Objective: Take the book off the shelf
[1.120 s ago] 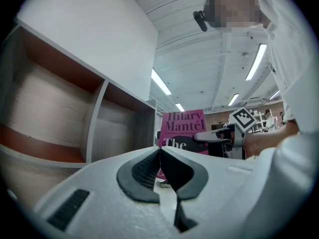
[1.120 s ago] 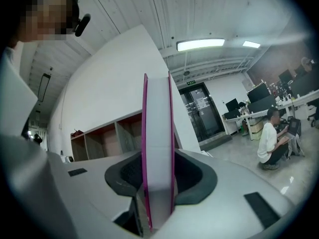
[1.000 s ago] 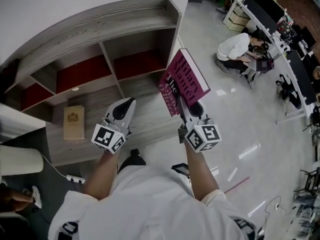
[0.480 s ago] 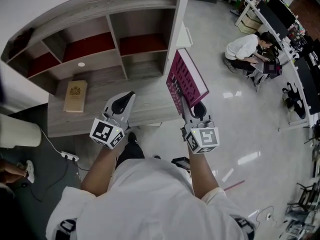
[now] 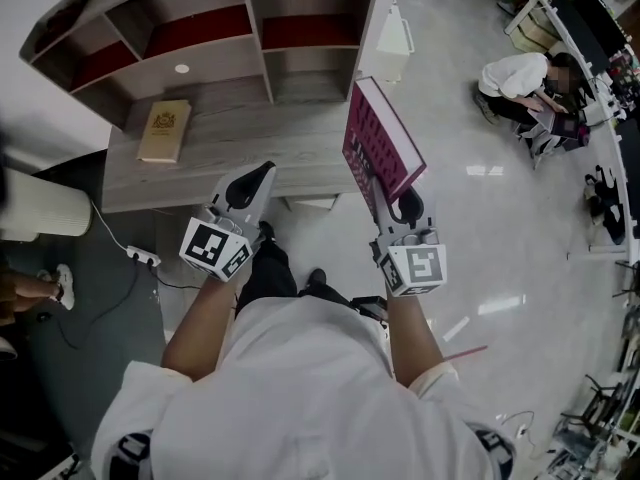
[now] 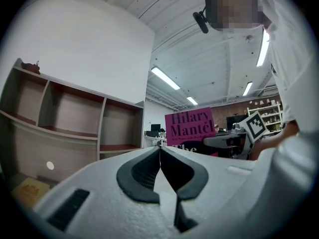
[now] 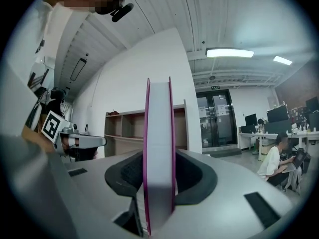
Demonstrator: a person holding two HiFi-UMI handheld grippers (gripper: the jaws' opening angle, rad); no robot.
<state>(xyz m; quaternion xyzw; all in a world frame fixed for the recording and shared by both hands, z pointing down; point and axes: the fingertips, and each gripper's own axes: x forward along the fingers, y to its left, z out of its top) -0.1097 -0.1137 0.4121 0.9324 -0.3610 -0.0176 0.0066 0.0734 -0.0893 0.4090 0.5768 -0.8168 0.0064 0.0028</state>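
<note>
My right gripper (image 5: pixel 398 200) is shut on a magenta hardback book (image 5: pixel 380 140), held upright in the air over the floor, away from the wooden shelf unit (image 5: pixel 210 28). In the right gripper view the book's white page edge (image 7: pixel 158 148) stands clamped between the dark pads (image 7: pixel 192 176). The left gripper view shows the same book's cover (image 6: pixel 190 128) with black lettering. My left gripper (image 5: pixel 250 180) hovers near the front edge of the shelf's low ledge, shut and holding nothing (image 6: pixel 159 151). A tan book (image 5: pixel 166 128) lies flat on that ledge (image 5: pixel 230 153).
A person in white (image 5: pixel 520 73) crouches at a laptop on the shiny floor at the right, beside desks. A white cylinder (image 5: pixel 30 206) and a power strip (image 5: pixel 142 258) with cable are at the left. A small white box (image 5: pixel 396 40) stands beside the shelf's end.
I have stepped back: the shelf has slid up and away in the head view. The magenta book stays in my right gripper, now over the floor instead of in front of the shelf.
</note>
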